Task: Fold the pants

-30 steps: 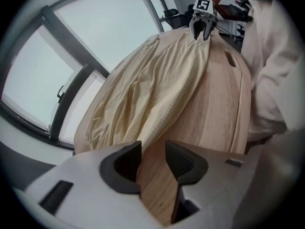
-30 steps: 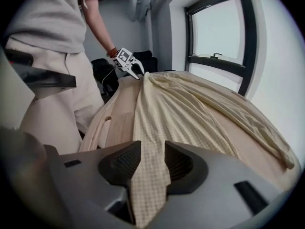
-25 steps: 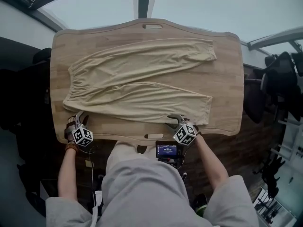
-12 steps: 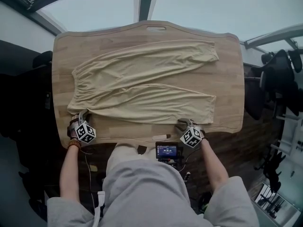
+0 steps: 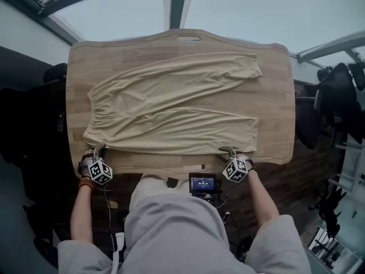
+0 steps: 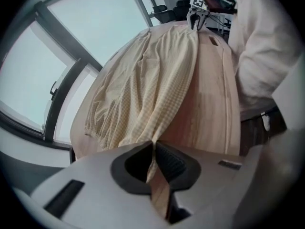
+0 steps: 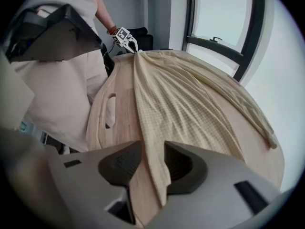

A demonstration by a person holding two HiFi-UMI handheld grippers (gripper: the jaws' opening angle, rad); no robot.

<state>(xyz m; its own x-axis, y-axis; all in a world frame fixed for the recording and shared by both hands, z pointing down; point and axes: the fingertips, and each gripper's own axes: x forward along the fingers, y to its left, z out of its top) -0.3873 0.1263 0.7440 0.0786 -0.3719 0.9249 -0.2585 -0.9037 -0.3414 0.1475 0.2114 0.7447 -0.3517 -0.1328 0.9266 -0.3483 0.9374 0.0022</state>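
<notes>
Beige checked pants (image 5: 171, 104) lie spread flat on the wooden table (image 5: 274, 96), waist at the left, legs running right. My left gripper (image 5: 98, 153) sits at the near waist corner. In the left gripper view its jaws are closing, and the left gripper (image 6: 153, 149) pinches the pants (image 6: 157, 75) by a thin fold of cloth. My right gripper (image 5: 228, 152) is at the near leg's hem. The right gripper (image 7: 153, 161) is closing too. The pants (image 7: 190, 94) have their edge between the pads, and a gap still shows beside it.
A small device with a lit screen (image 5: 201, 182) hangs under the table's front edge, against the person's torso. Black chairs (image 5: 336, 96) stand off the right end. Slot handles (image 5: 189, 38) are cut into the near and far table edges. Windows lie beyond.
The right gripper slid right along the near edge to the leg's hem. The left gripper stayed at the waist corner, and its jaws narrowed onto the cloth.
</notes>
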